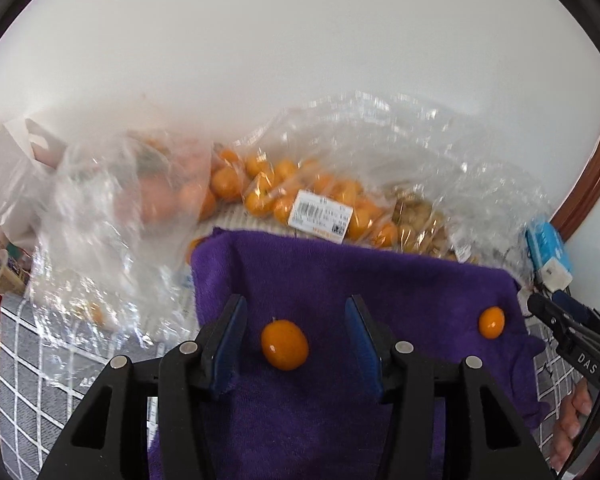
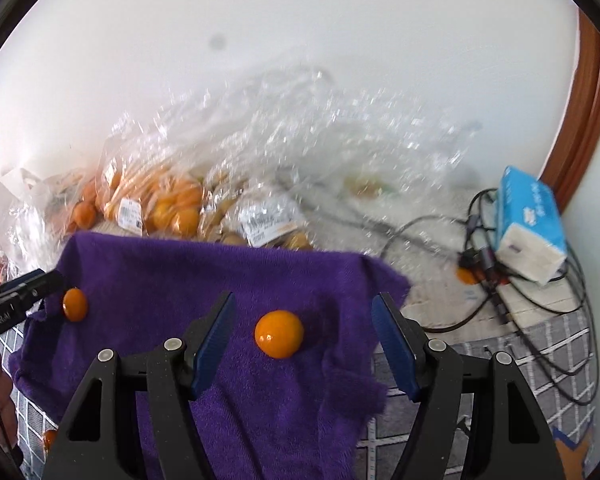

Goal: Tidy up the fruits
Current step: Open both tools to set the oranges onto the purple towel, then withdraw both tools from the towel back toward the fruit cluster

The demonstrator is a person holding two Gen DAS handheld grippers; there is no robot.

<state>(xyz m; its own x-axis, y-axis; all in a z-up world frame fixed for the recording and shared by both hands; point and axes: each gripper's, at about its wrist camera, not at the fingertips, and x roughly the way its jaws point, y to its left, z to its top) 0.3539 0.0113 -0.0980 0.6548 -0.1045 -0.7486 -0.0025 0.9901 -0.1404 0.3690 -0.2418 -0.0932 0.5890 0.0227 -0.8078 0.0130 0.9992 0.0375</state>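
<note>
- the left gripper [image 1: 296,340] stands with its jaws apart, the blue pads clear of the kumquat [image 1: 284,345] that lies between them on the purple towel [image 1: 340,276]; it grips nothing.
- the right gripper [image 2: 303,338] is wider apart still, and a second kumquat [image 2: 279,334] sits loose on the towel between its pads, touched by neither.
- the two fruits lie well apart on the towel, one toward each side.
- beyond the towel's far edge, clear plastic bags of kumquats [image 1: 300,192] with printed labels rest against the white wall.
- to the right, a blue tissue pack [image 2: 534,224] lies among dark cables [image 2: 500,276].
</note>
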